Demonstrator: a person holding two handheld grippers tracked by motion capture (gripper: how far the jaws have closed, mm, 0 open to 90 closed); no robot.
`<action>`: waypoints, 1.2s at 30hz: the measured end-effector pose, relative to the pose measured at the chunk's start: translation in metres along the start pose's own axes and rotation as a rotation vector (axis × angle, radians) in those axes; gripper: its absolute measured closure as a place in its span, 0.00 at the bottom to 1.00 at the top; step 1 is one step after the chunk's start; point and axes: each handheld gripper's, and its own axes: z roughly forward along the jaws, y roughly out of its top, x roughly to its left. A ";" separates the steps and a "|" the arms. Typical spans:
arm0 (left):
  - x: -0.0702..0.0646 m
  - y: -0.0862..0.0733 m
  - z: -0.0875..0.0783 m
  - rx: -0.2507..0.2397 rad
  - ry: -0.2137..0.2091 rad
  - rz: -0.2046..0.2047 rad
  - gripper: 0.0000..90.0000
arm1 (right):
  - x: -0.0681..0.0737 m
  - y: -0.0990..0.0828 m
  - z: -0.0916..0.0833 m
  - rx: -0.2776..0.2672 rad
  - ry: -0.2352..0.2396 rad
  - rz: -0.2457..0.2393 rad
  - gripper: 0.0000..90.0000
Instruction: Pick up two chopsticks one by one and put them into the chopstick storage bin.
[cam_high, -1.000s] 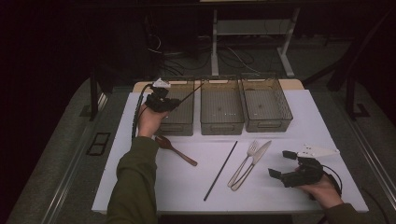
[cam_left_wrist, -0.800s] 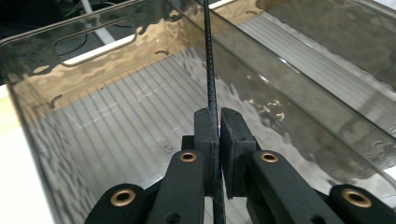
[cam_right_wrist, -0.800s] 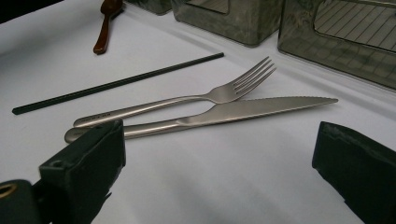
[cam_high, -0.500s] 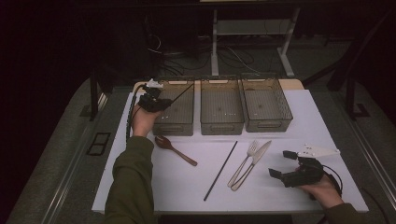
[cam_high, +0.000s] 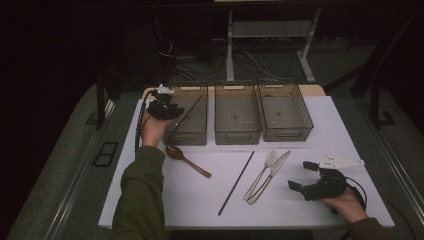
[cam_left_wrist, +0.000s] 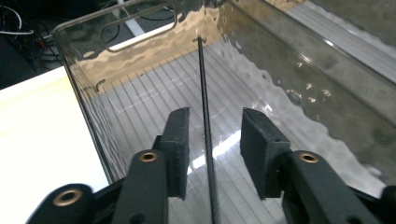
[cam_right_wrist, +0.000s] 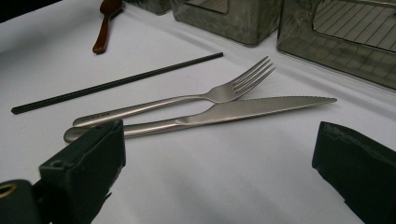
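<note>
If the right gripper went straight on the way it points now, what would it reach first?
Probably the knife: the right gripper, jaws wide open, points low across the white table at the knife handle, with the fork lying just behind it. Depth is hard to judge, so it might graze the bare tabletop first.

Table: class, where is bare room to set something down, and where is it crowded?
Free: the table between spoon and chopstick, and the middle bin and right bin. Crowded: around fork and knife by the right gripper.
</note>
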 end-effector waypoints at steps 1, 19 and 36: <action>0.000 0.000 -0.001 -0.011 -0.005 -0.008 0.66 | 0.000 0.000 0.000 0.000 0.000 0.000 0.03; -0.033 0.010 -0.031 -0.114 -0.125 0.022 0.43 | 0.000 0.000 0.000 -0.001 -0.005 -0.001 0.03; -0.088 0.003 -0.049 -0.147 -0.262 0.058 0.34 | -0.003 -0.002 0.006 0.031 0.030 -0.012 0.02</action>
